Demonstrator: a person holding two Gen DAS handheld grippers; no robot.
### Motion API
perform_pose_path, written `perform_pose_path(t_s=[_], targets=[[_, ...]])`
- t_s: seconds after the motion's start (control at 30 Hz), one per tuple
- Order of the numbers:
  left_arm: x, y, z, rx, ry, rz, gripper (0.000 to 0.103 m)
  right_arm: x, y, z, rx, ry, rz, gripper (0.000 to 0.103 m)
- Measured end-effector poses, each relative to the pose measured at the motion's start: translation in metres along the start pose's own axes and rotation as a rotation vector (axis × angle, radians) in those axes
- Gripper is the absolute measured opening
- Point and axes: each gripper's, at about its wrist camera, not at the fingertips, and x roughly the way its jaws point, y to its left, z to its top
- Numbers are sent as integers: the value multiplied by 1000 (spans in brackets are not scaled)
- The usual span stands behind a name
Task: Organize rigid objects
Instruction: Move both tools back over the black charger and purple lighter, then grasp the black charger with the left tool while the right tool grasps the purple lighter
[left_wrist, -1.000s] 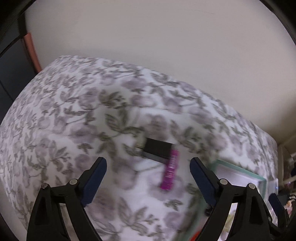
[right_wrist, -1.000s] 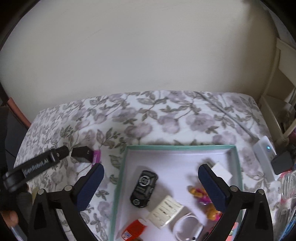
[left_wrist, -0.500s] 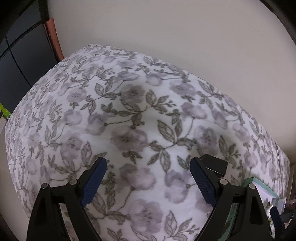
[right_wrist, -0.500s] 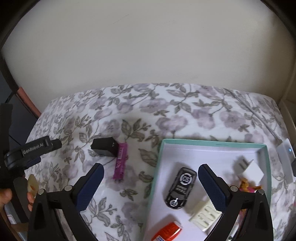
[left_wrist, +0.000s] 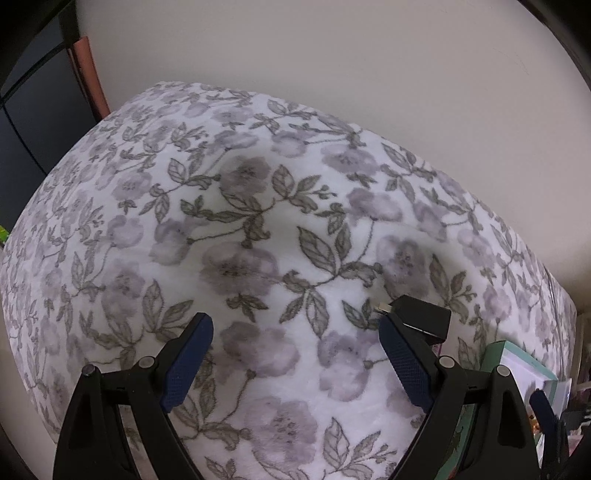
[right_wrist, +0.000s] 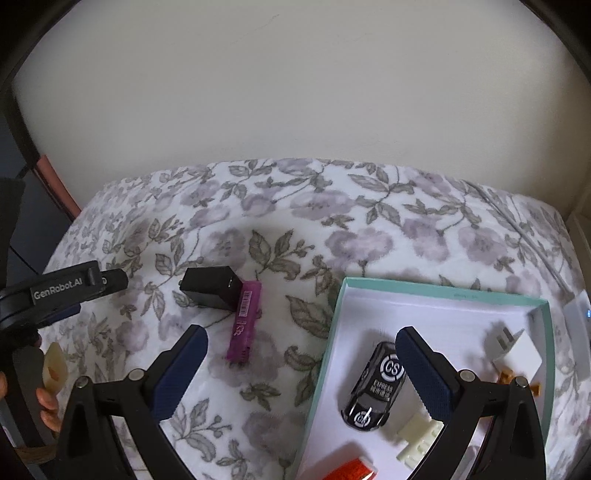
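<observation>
**Both my grippers open over the floral cloth, black adapter and purple stick out on the fabric**

My left gripper hangs with its two blue-padded fingers wide apart and nothing between them, only the floral cloth under the gap. The black adapter lies just past my right-hand fingertip on that side, partly hidden behind it, outside the gap, its metal plug pointing left.

My right gripper is likewise spread open and empty. Through its camera the black adapter sits on the cloth beyond my left finger, and the purple stick lies touching its right side, running toward me, with a barcode label facing up. Both rest ahead of the gap, left of its middle. The teal-rimmed box lies to the right, apart from the stick; my right finger overlaps its white floor in the view.

Counting what I can see: one black adapter, one purple stick, one box. Inside the box: one black toy car just beside my right finger, one white plug near the far right wall, one cream ribbed piece, one red-orange item cut off at the bottom edge, and some orange bits I cannot make out. My left gripper shows at the left edge, off the adapter.
</observation>
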Motion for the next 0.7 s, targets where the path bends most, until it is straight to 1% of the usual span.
perform_pose_path(t_s=[0.07, 0.17, 0.23, 0.33, 0.4, 0.47, 0.53, 0.7], targets=[[4, -3, 0, 3, 5, -18, 92, 4, 0, 1, 2, 4, -3, 98], [11, -6, 0, 16, 17, -42, 92, 11, 2, 7, 15, 8, 28, 91], [14, -5, 1, 10, 21, -45, 92, 14, 6, 11, 12, 8, 38, 84], [18, -2, 5, -1, 28, -61, 92, 20, 15, 15, -7, 12, 52, 82], [18, -2, 7, 19, 37, -68, 92, 26, 24, 16, -34, 22, 51, 79], [13, -2, 10, 30, 8, -61, 92, 32, 31, 15, -59, 28, 47, 79], [12, -2, 11, 29, -5, -65, 92, 42, 38, 14, -82, 49, 44, 74], [27, -6, 10, 19, 23, -121, 92, 62, 46, 9, -103, 93, 31, 69]])
